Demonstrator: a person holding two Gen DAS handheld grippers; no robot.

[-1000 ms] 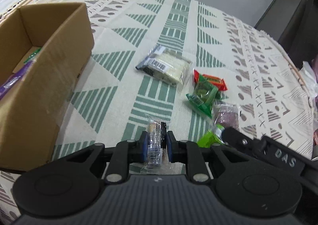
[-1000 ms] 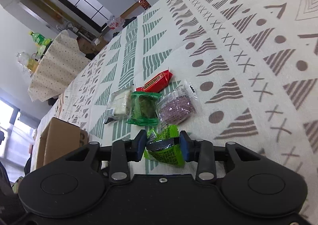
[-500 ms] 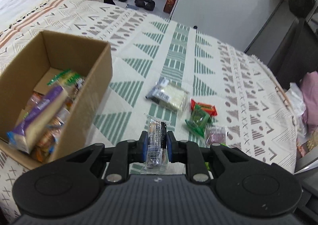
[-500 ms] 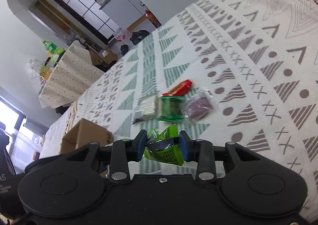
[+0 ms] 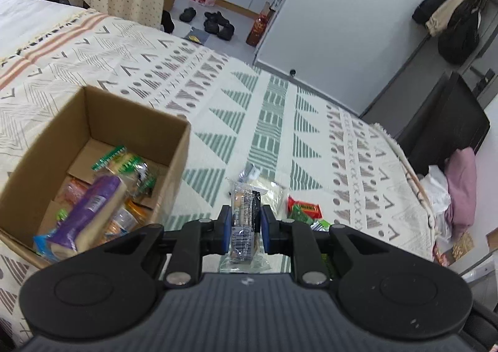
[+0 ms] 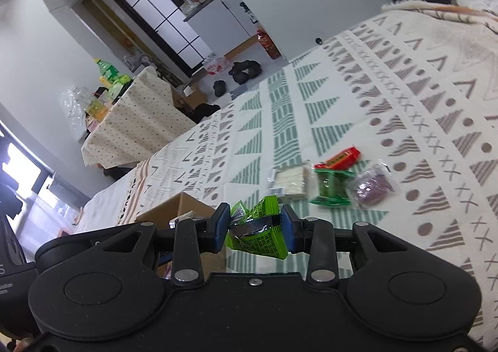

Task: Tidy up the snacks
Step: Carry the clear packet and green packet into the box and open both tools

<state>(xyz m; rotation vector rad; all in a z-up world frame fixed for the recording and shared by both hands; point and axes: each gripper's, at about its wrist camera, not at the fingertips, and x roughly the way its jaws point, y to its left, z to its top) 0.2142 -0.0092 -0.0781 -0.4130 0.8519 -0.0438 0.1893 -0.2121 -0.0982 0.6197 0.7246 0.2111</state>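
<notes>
Between the blue pads of the left gripper (image 5: 243, 223) a clear, crinkly packet (image 5: 246, 212) with a dark label is clamped, held clear of the bedspread (image 5: 274, 122) and just right of the box (image 5: 93, 122). A crumpled green foil pouch (image 6: 258, 227) is pinched in the right gripper (image 6: 256, 227), likewise off the cloth.

The task is judged well along but unfinished. Several snacks are already heaped in the box: a long purple-wrapped loaf (image 5: 90, 209), a green-edged bag (image 5: 124, 165) and orange wrappers beneath. Two more are in hand and not yet dropped in. Four are left lying close together on the bedspread: a pale, blocky wafer pack (image 6: 291, 179), a flat red bar (image 6: 340, 157), a green packet (image 6: 331, 188) touching the bar, and a clear bag of purplish grains (image 6: 372, 185) just beside.

The box is plain brown corrugated card, open-topped, with stiff straight walls. The wrappers are thin, glossy plastic or foil, likely to slip and crackle. The bedspread is a soft woven cloth, cream, printed with green and grey triangles, dots and crosses.
</notes>
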